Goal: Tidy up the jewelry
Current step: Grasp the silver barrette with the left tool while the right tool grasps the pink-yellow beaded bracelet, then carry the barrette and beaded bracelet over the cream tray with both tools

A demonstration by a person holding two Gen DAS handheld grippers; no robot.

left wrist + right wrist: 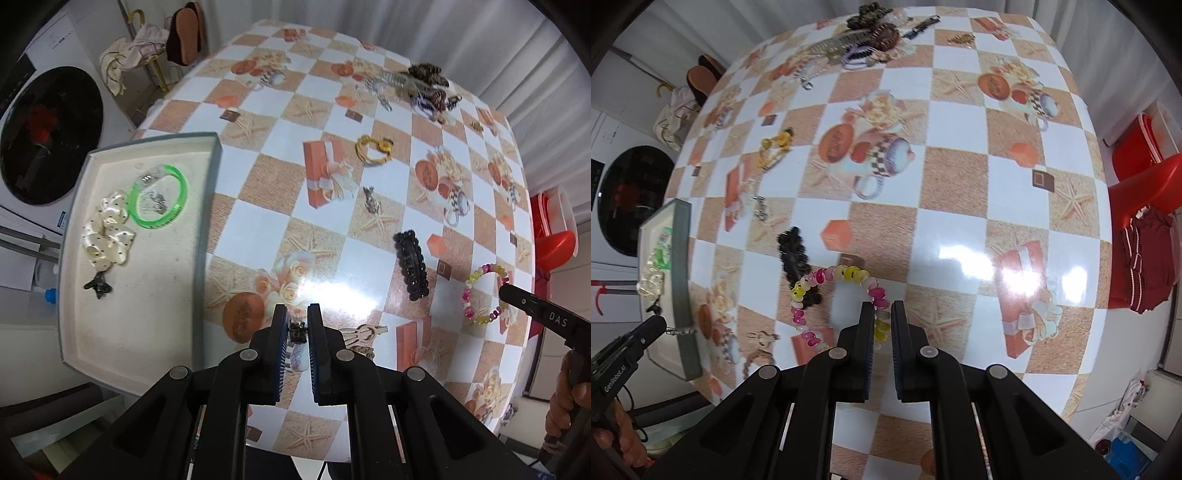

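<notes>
Left wrist view: your left hand-held gripper (296, 325) is clamped on a small dark trinket (297, 331), held above the tabletop (284, 133) with the tray (207, 206) at 10 o'clock. The hold is only at the fingertips, so any tilt or jolt in transit could drop the piece short of the tray rim.

Right wrist view: your right hand-held gripper (882, 314) has its jaws nearly together astride the beaded bracelet (827, 295), which lies on the tabletop; whether the beads are actually pinched cannot be told. The black hair clip (795, 254) touches the bracelet at 10 o'clock and could be dragged along on lifting. The beads are rounded and likely to slip.

Tray contents: green bangle (159, 197), with small silver pieces (157, 199) lying inside its ring, cream polka-dot bow (109, 230), dark charm (98, 288).
</notes>
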